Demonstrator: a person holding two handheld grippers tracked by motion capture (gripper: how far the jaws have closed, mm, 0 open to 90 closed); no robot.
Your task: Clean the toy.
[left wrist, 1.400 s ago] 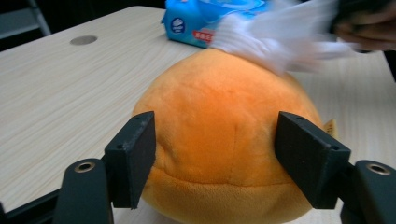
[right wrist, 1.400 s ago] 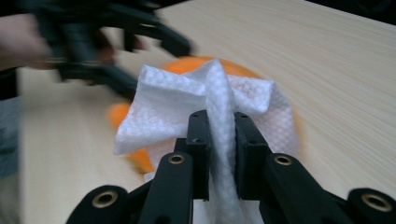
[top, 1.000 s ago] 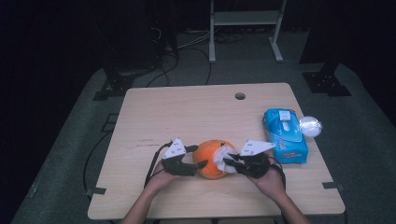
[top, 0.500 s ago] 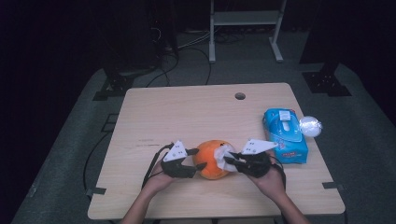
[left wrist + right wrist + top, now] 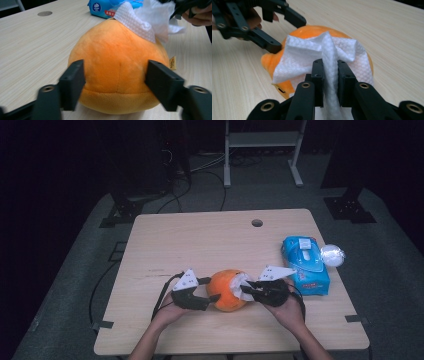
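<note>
An orange plush toy [image 5: 227, 292] lies near the table's front edge. My left gripper [image 5: 214, 290] reaches it from the left. In the left gripper view its jaws have just been opening and stand on either side of the plush [image 5: 117, 55], which shows no dent between them; the gripper [image 5: 115, 80] is open. My right gripper [image 5: 245, 290] comes from the right, shut on a white wipe [image 5: 302, 57] that is bunched between its pads [image 5: 318, 75] and spread over the plush [image 5: 312, 30]. The wipe [image 5: 147, 17] covers the plush's top right side.
A blue pack of wipes [image 5: 305, 265] lies at the table's right edge, with a clear crumpled ball [image 5: 332, 255] beside it. A round hole [image 5: 257, 223] is in the table top near the far edge. Dark stands and cables sit on the floor beyond.
</note>
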